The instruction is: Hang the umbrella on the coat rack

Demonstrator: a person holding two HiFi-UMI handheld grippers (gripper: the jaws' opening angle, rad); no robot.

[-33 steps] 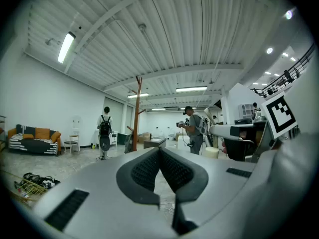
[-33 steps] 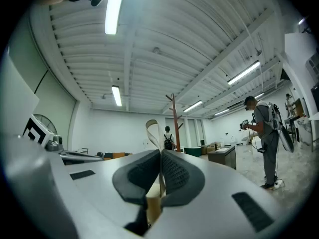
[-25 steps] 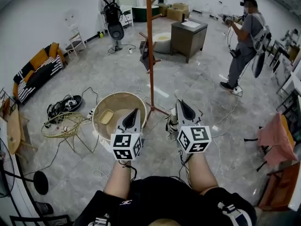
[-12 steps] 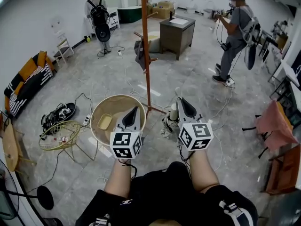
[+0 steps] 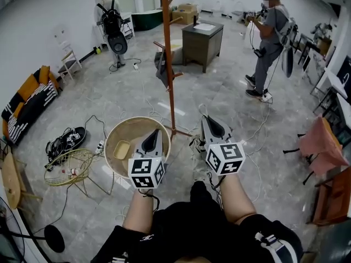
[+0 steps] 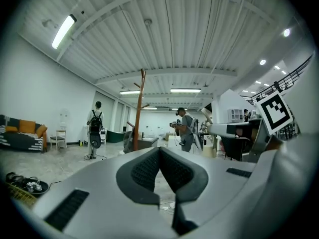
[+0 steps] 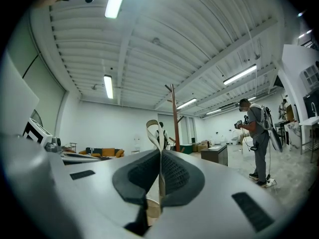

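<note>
Wide grey floor (image 5: 219, 92), coat rack (image 5: 166, 59) standing ahead: you're carrying the umbrella (image 5: 197, 145) below your right claw (image 5: 208, 120), which is clamping its strap loop (image 7: 153, 133); left claw (image 5: 157, 132) closed, empty. Next, likely: lifting that loop over a peg.

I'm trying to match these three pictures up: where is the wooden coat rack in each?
Head view: the coat rack stands upper centre, its pole reaching the top edge.
Left gripper view: left of centre, a thin brown pole.
Right gripper view: just right of centre, far off.
Shared landmark: the person in grey stands right of it in all three.
</note>
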